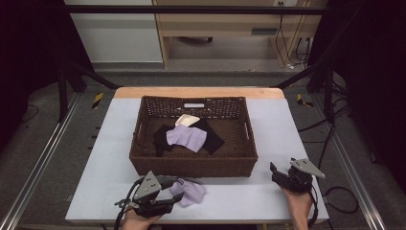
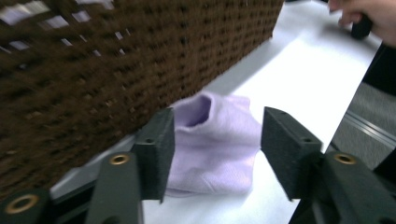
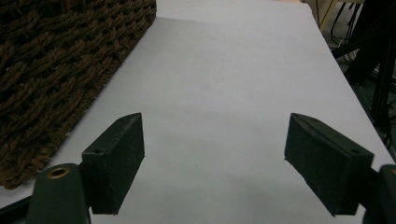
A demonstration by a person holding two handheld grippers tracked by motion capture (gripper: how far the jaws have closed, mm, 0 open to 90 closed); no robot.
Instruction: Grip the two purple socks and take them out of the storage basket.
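A: Starting at the left, we are looking at the left gripper resting low on the table, its jaws standing apart and unclenched around a lilac sock lying just in front of the wicker basket

B: So we are judging the sock as released, not gripped?

A: Yes; next we are needing to close on it and lift it over the basket's near wall, which is standing in the way. Inside, another lilac sock, a black cloth and a cream piece are lying. At the right, the right gripper is idling with jaws wide, holding nothing
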